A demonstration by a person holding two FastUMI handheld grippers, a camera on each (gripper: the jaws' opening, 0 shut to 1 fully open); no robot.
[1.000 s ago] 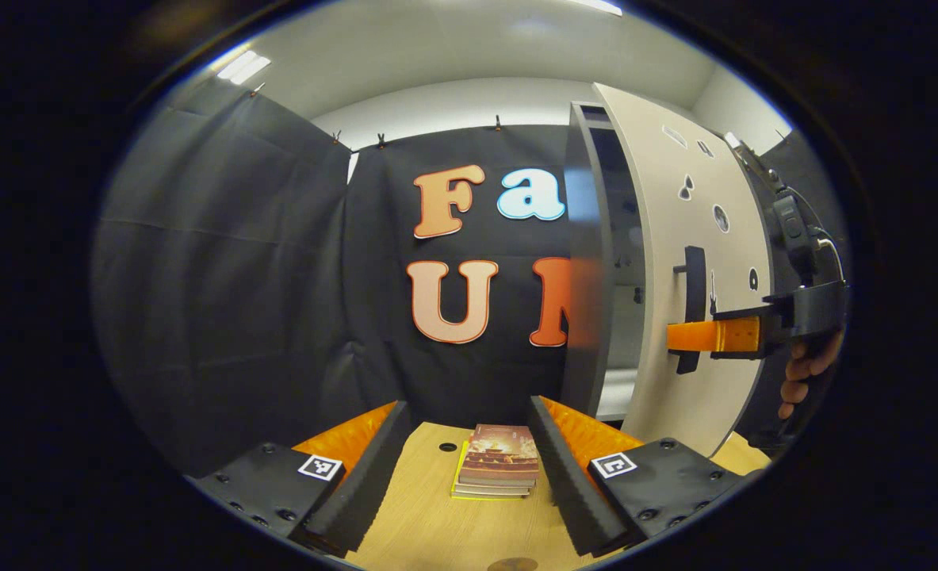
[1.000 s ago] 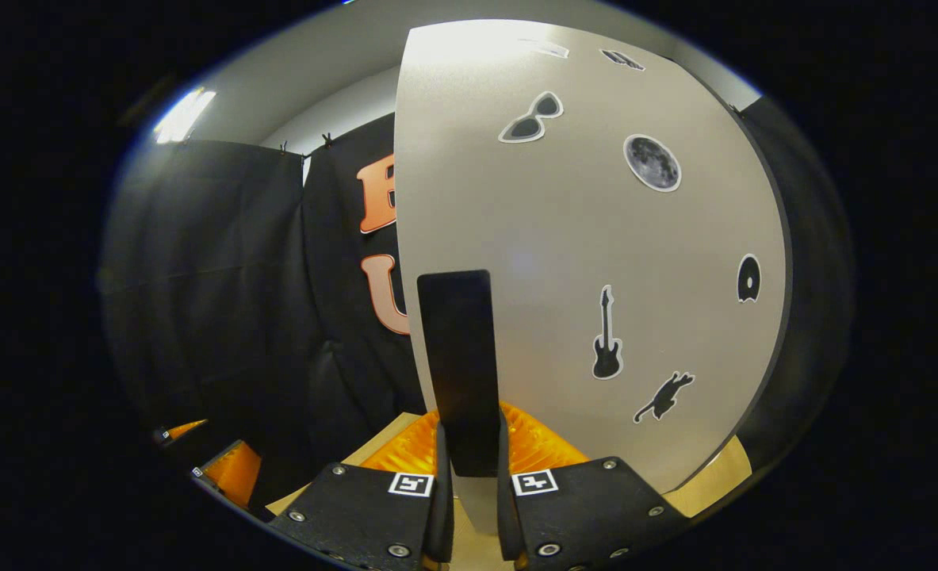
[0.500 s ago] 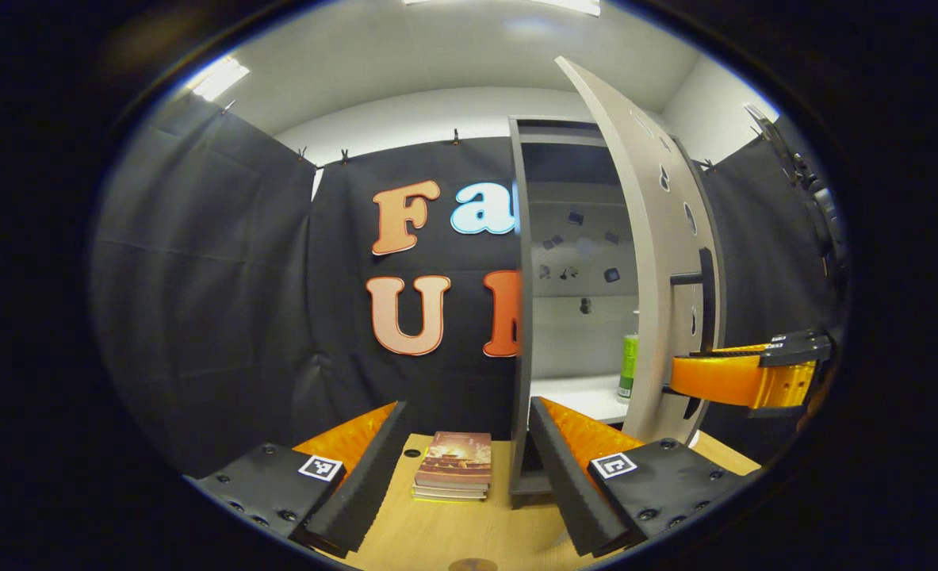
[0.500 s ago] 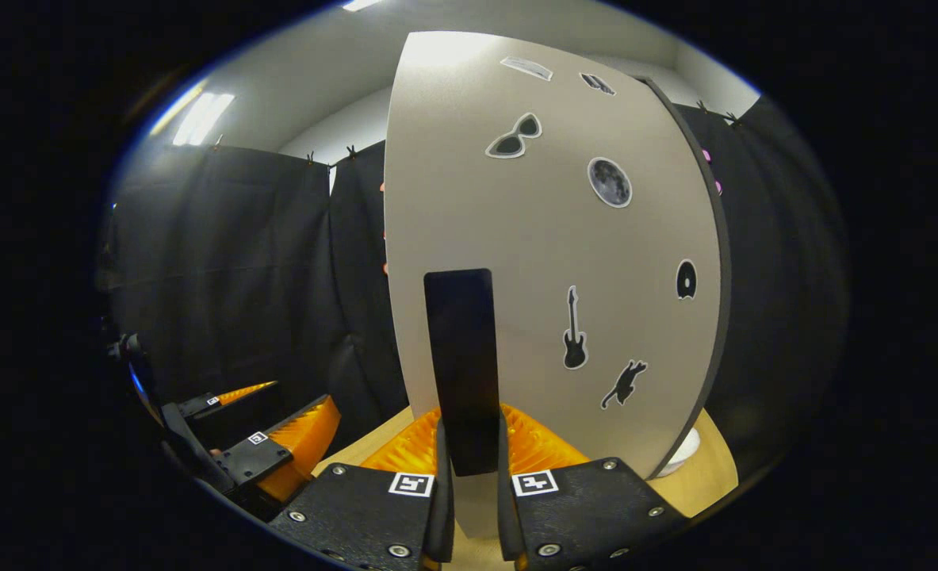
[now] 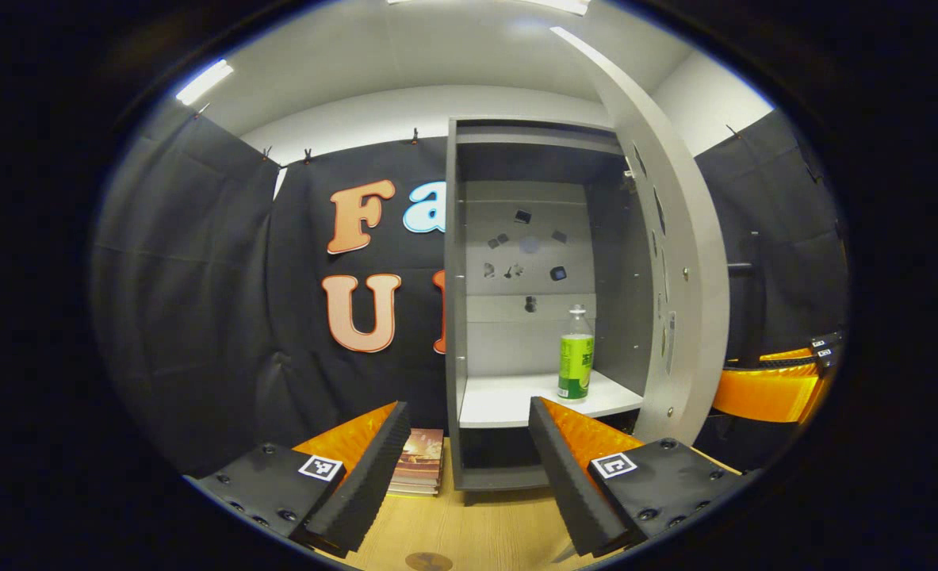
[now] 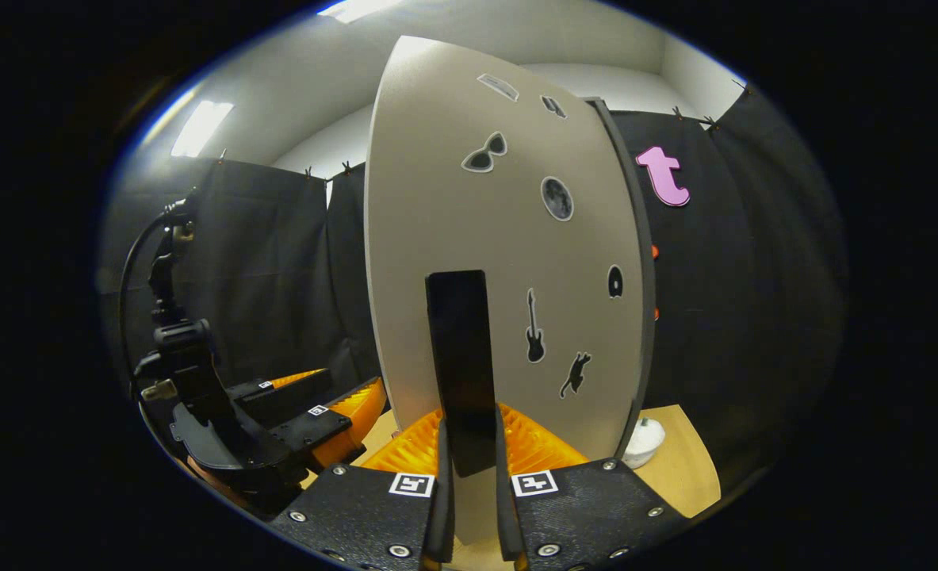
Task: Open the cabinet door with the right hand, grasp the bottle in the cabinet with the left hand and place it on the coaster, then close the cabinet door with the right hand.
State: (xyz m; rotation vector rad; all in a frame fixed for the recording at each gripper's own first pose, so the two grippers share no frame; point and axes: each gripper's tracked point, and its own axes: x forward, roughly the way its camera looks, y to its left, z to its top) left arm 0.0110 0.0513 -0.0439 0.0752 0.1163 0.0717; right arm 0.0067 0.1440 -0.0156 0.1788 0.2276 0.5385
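Observation:
The grey cabinet (image 5: 457, 317) stands open, and a clear bottle with a green label (image 5: 576, 354) is upright on its white shelf, toward the right. My left gripper (image 5: 467, 406) is open in front of the cabinet, short of the shelf, nothing between its fingers. The door (image 6: 500, 254), stickers on its face, is swung wide; it shows edge-on as the door (image 5: 679, 285) in the left gripper view. My right gripper (image 6: 469, 468) is shut on the door's dark vertical handle (image 6: 462, 357). A brown round coaster (image 5: 429, 561) peeks in on the wooden table below my left gripper.
A small stack of books (image 5: 419, 466) lies on the table left of the cabinet's foot. A white rounded object (image 6: 643, 441) sits on the table behind the door's hinge side. The left gripper (image 6: 310, 408) and its cable hang left of the door.
The door has swung from part open to wide open, pulled by my right gripper. The cabinet's inside and the whole bottle have come into sight, and my left gripper now faces the shelf.

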